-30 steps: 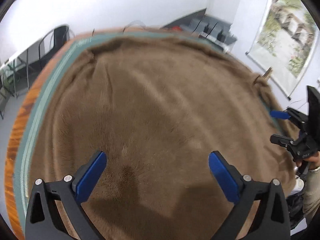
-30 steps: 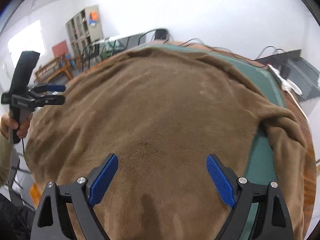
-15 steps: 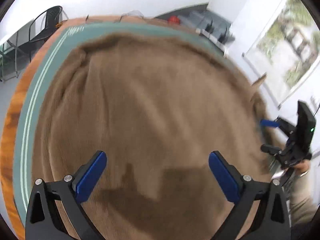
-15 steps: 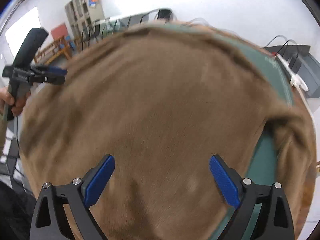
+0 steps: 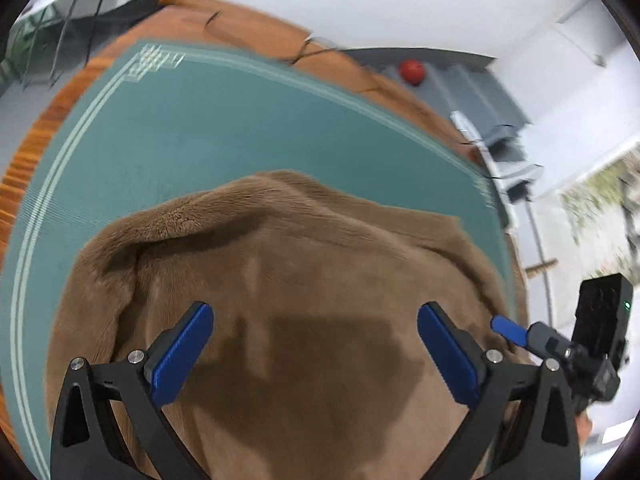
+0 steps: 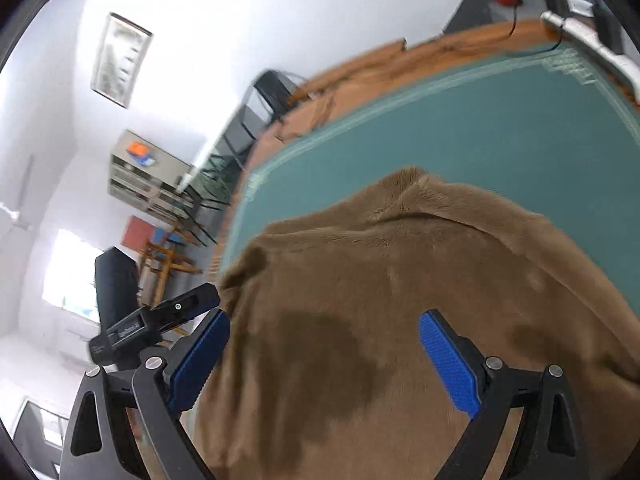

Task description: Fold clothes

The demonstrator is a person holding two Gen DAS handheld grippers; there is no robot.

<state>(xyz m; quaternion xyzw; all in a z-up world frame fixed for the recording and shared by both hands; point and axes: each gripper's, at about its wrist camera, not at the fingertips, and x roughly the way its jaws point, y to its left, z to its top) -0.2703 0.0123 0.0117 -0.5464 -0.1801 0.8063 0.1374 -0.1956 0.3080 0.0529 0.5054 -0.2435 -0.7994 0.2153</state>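
A brown fleece garment (image 5: 304, 288) lies on a teal mat (image 5: 200, 136) over a wooden table. It also fills the lower right wrist view (image 6: 400, 280). My left gripper (image 5: 314, 344) is open and empty just above the cloth. My right gripper (image 6: 324, 356) is open and empty above the cloth near its left edge. The right gripper also shows at the right of the left wrist view (image 5: 560, 348). The left gripper shows at the left of the right wrist view (image 6: 160, 320).
The wooden table edge (image 5: 40, 136) rings the mat. Black chairs (image 6: 272, 88) stand past the far edge. A red ball (image 5: 412, 72) lies on grey seating behind. A white power strip (image 6: 592, 40) sits at the table corner.
Both grippers have moved back and tilted up. The cloth now covers less of each view and much bare teal mat shows beyond it. Both grippers stay open.
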